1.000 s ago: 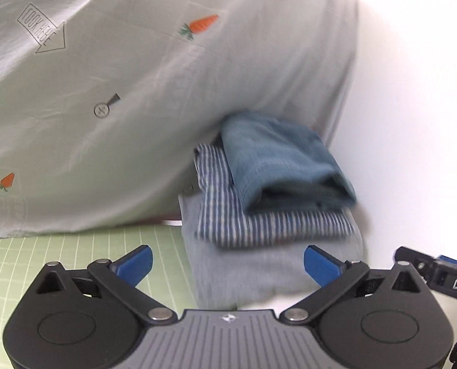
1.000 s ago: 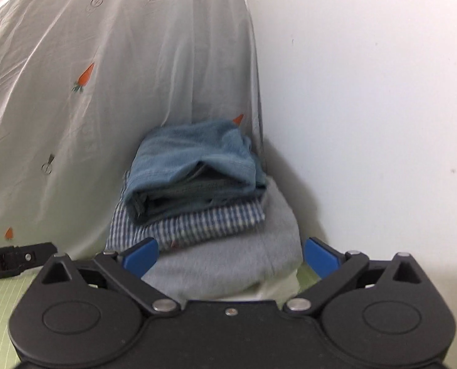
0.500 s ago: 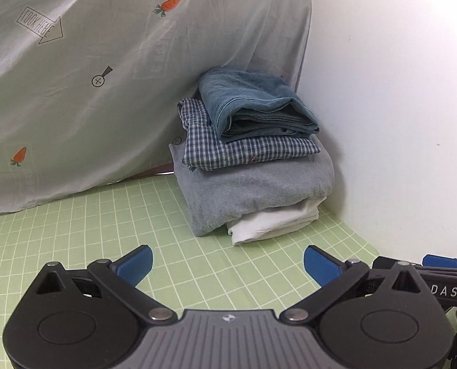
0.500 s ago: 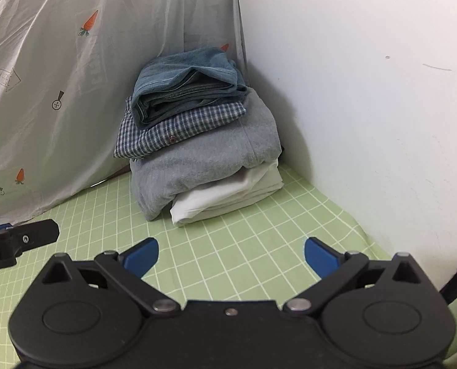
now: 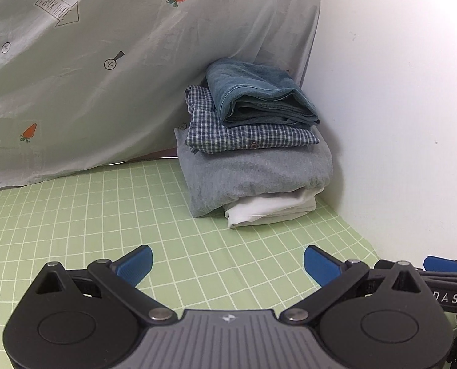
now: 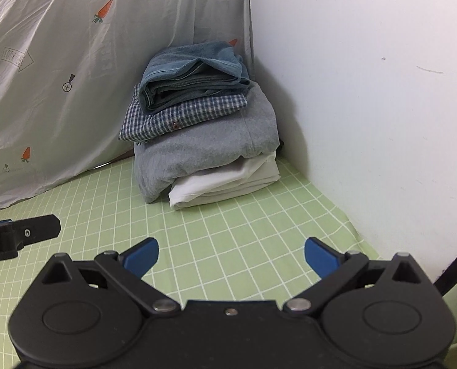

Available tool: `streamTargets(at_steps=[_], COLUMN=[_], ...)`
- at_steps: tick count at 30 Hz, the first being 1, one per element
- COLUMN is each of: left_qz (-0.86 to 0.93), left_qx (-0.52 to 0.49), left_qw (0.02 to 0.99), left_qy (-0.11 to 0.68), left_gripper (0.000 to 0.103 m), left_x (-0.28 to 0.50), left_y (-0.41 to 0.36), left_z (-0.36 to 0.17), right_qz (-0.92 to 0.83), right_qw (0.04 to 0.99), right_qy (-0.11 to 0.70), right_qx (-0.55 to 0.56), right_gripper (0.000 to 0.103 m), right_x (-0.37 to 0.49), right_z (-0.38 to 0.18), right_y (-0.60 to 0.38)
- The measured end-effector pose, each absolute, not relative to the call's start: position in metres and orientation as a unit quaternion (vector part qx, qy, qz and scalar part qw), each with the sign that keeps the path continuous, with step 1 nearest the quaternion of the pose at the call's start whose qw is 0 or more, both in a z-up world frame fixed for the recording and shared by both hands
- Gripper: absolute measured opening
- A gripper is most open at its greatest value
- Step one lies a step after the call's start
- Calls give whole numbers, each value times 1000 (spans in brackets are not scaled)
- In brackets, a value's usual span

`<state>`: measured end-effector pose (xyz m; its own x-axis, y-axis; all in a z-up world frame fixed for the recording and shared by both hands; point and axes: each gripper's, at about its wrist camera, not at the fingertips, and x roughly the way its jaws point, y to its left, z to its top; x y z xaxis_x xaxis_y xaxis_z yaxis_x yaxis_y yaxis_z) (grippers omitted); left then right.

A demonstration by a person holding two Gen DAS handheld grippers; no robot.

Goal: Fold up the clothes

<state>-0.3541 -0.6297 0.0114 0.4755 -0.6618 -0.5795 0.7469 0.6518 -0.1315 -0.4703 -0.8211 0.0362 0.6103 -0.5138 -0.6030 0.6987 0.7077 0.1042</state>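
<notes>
Nearest, the left gripper and right gripper hover wide apart and empty over the green gridded mat, side by side. Beyond, a stack of 4 folded garments sits tucked into the corner against the white wall and carrot-print grey sheet, apparently parked clear of the working area.

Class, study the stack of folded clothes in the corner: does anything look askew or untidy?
Slightly. The grey sweatshirt overhangs and droops over the folded white garment beneath. The blue-and-white checked shirt juts out left beneath the folded blue denim garment. Otherwise nothing stands out.
</notes>
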Motion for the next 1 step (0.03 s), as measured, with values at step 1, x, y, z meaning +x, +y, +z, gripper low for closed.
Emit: streamTargets(at_steps=[1], left_qz=[-411], left_qx=[70], left_qw=[856], left_qy=[305], left_gripper=[103], left_x=[-355], left_y=[-630], left_z=[11], right_qz=[-343], right_qw=[882], right_qy=[277], right_qx=[167], right_gripper=[102], right_x=[-472], right_z=[36], right_y=[-821])
